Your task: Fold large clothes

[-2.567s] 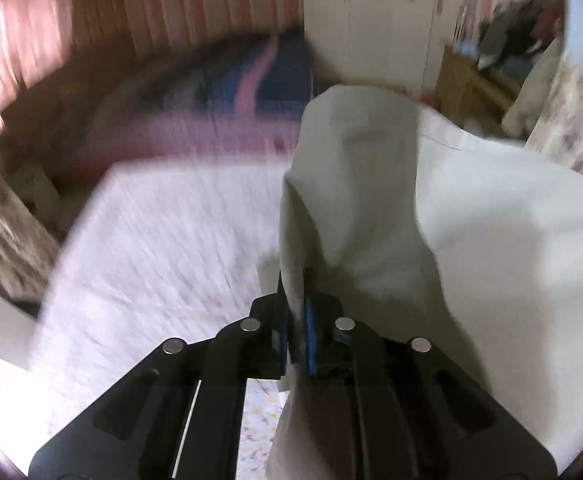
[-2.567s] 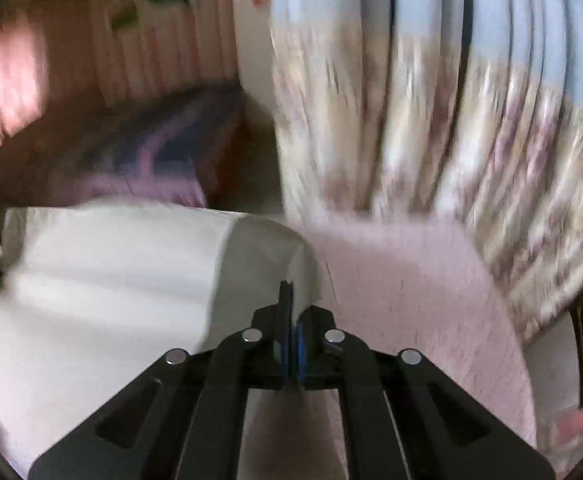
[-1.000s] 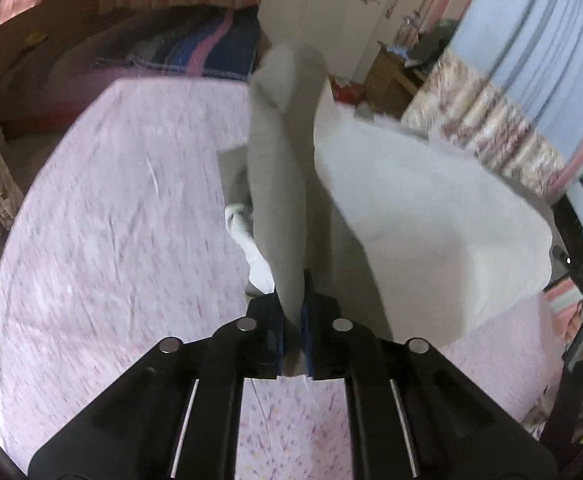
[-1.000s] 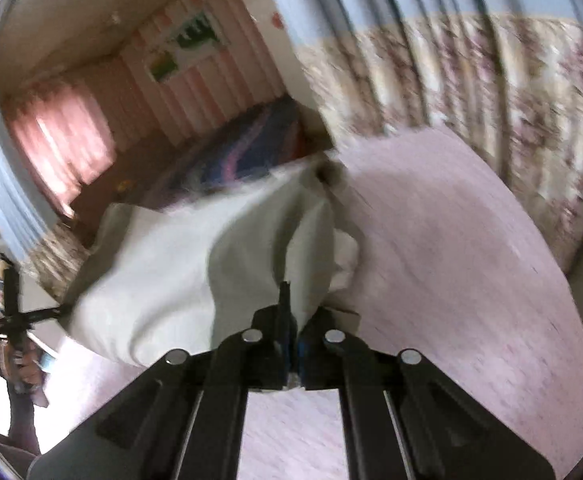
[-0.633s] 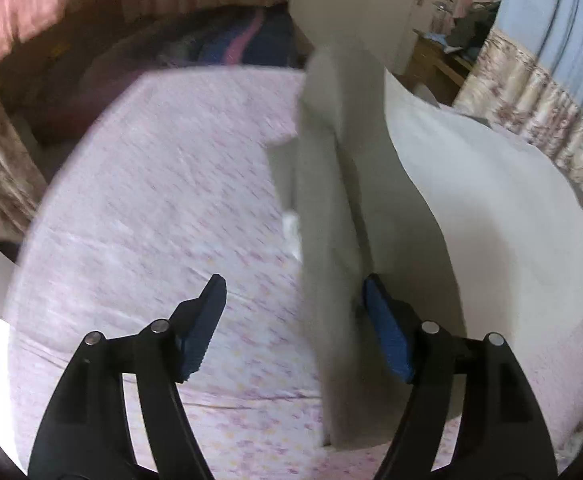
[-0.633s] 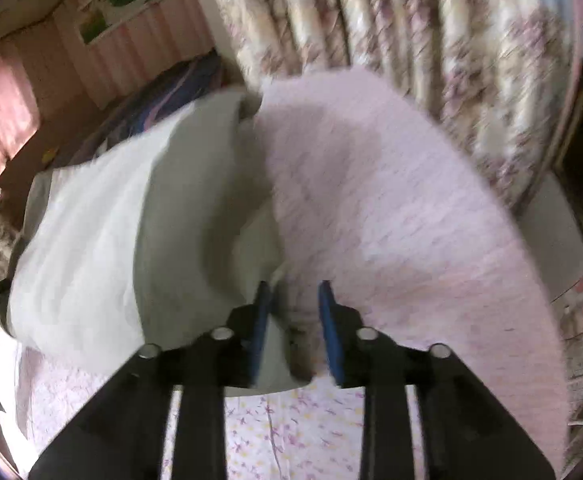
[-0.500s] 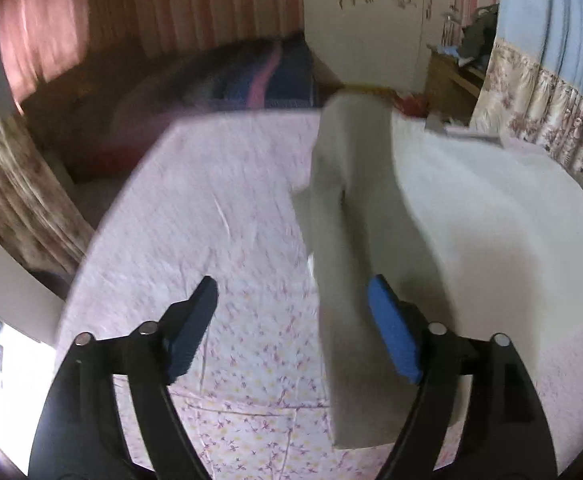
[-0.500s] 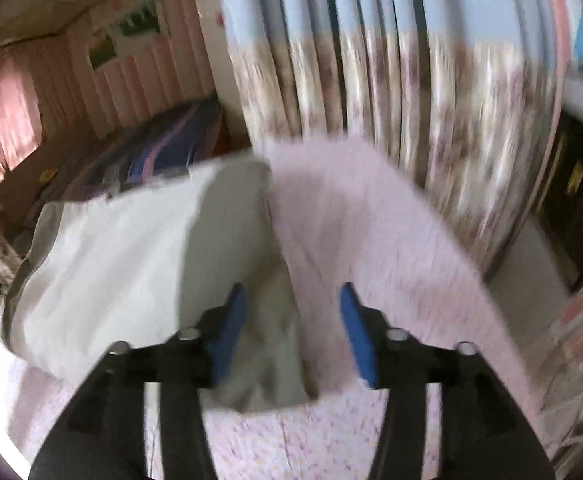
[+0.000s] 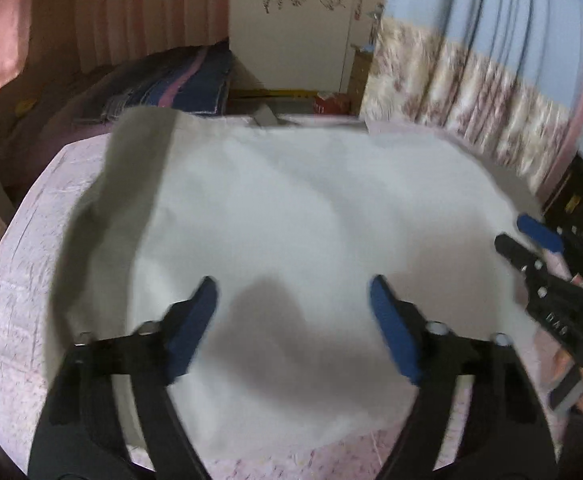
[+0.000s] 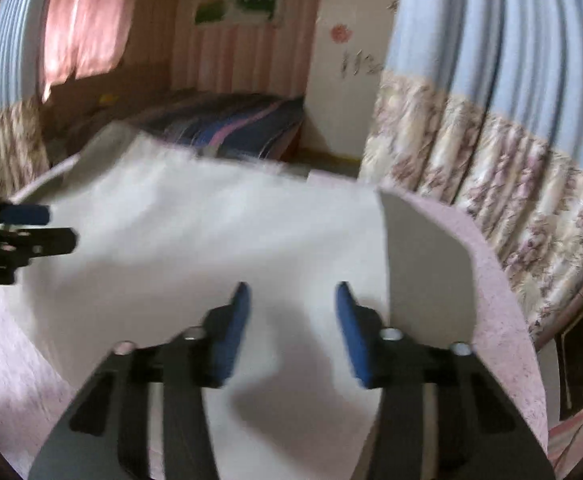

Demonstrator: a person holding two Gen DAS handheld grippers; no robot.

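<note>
A bedroom with striped pink walls and blue-and-floral curtains (image 9: 471,80) surrounds a bed under a pink floral sheet (image 9: 15,280). A large white garment (image 9: 291,220) lies spread over the middle of the frame, its left edge folded over. The left gripper (image 9: 291,304) and right gripper (image 10: 289,312) hover above it at the bottom, jaws apart and narrowing, pinching nothing.

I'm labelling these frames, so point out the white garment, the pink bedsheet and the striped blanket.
white garment (image 9: 291,208), left wrist view, middle of the spread cloth
pink bedsheet (image 10: 487,280), right wrist view, bare right part
striped blanket (image 10: 231,124), right wrist view, its top
</note>
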